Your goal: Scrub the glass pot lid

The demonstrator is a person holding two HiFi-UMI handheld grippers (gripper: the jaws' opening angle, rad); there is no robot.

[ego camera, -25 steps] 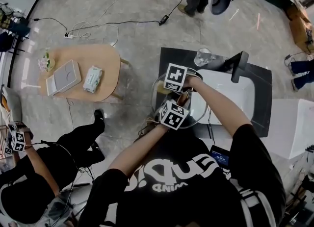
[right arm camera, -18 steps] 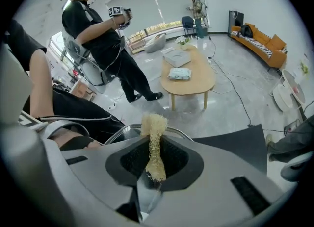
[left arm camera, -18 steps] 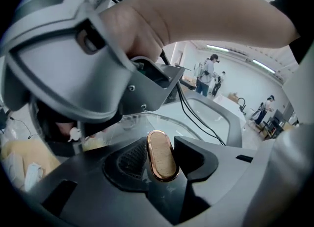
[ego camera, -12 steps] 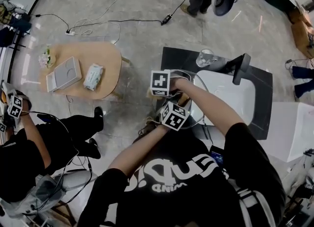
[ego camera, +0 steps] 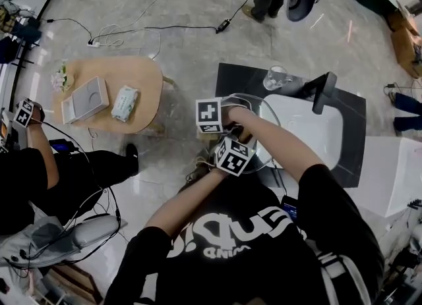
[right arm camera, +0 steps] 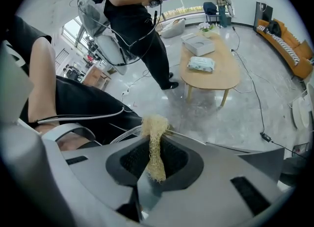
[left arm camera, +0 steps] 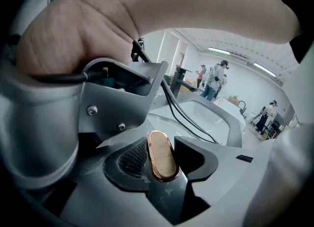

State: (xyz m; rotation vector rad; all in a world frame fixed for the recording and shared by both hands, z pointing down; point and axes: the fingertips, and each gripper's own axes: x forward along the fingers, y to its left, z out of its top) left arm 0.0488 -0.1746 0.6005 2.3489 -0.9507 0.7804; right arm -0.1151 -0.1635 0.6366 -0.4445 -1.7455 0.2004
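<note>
Head view: one glass lid (ego camera: 249, 104) sits at the sink (ego camera: 310, 129) edge, between the left gripper (ego camera: 232, 154) and the right gripper (ego camera: 212, 116). Left gripper view: its jaws squeeze the lid's one coppery knob (left arm camera: 161, 152). That is the best place to hold, because glass is hard, slippery and breaks. Right gripper view: its jaws pinch one soft yellow scrubber (right arm camera: 155, 128) by the rim.

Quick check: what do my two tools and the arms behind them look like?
Left tool and right tool are both grey moulded shells with black textured pads inside the jaws. Each carries a white cube printed with black square markers. The person wears a black short-sleeved T-shirt with white lettering; forearms are uncovered.
</note>
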